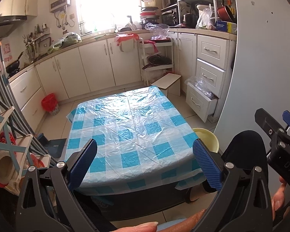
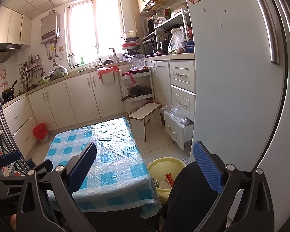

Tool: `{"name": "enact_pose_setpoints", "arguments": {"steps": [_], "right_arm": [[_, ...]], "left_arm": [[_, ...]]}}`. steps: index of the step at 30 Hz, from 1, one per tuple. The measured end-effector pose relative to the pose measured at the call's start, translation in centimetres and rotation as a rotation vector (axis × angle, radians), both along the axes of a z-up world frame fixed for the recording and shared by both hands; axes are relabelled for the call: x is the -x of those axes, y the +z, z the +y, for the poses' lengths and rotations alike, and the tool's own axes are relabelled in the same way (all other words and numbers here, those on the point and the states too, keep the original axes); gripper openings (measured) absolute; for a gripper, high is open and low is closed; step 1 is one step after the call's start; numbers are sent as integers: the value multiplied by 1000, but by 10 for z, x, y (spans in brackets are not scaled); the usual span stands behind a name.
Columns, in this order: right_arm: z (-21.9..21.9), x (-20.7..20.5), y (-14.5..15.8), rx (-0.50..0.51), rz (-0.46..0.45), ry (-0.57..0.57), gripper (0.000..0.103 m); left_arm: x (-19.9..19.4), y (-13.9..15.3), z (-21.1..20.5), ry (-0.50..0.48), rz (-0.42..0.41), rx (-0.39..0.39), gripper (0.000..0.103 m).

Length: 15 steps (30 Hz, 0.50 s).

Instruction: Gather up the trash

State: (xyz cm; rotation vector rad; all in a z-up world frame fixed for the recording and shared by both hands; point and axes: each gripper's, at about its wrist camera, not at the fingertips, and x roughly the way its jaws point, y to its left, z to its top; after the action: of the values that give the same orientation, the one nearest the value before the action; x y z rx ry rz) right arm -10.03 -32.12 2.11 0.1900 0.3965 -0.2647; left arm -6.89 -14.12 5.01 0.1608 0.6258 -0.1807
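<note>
Presently recorded, kitchen scene, two wrist views.

Left gripper: released, blue pads spread wide, nothing between them; held above the near edge of the table.

Right gripper: likewise released and empty, jaws wide apart; held over the table's near right corner. Its tip also showed at the right edge of the left wrist view.

Table: low, covered with a blue-and-white checked plastic sheet, creased, overhanging the near edge; nothing lay on the sheet.

Yellow bucket: stood on the floor just beside the table's near right corner. Trash was inside it, including a red wrapper leaning upright; other contents could not be made out. A dark-clothed knee of the person partly hid the bucket.

Red-lined bin: stood on the floor against the left cabinets, well apart from the table.

White step stool: stood beyond the table's far right corner.

Open bottom drawer: held crumpled clear plastic.

Refrigerator: filled the right side.
</note>
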Motion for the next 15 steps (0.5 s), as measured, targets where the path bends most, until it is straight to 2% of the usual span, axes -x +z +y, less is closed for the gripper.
{"name": "enact_pose_setpoints", "arguments": {"steps": [15], "right_arm": [[3,1,0,-3,1,4,96]], "left_arm": [[5,2,-1,-9,-7,3,95]]}}
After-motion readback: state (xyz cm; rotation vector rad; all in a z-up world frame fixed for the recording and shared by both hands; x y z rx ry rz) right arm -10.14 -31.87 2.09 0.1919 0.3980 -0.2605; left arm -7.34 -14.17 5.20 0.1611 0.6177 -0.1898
